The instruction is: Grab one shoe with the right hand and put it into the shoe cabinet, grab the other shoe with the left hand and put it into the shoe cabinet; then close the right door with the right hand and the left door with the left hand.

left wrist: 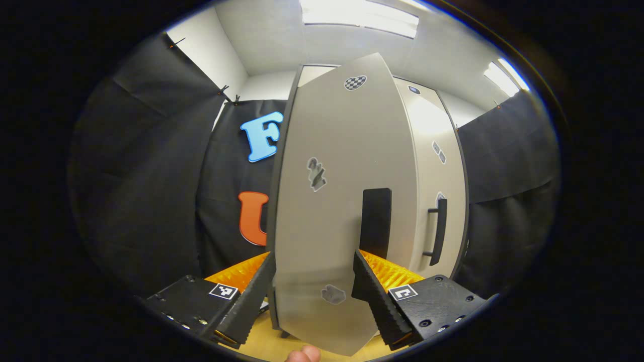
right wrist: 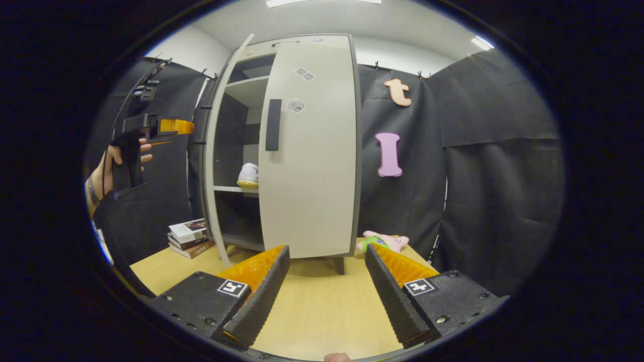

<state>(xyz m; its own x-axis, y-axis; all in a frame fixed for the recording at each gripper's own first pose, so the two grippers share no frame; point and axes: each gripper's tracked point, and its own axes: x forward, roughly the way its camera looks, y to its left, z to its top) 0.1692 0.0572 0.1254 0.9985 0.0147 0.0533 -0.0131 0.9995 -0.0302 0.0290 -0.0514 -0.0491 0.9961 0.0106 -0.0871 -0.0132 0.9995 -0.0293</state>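
Left claw (left wrist: 313, 286), spread, faces the half-open left door (left wrist: 342, 201).

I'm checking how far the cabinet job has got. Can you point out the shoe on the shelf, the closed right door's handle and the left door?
shoe (right wrist: 248, 175): right gripper view, its heel end.
right door's handle (right wrist: 273, 124): right gripper view, middle of the bar.
left door (left wrist: 327, 226): left gripper view, bare outer face.
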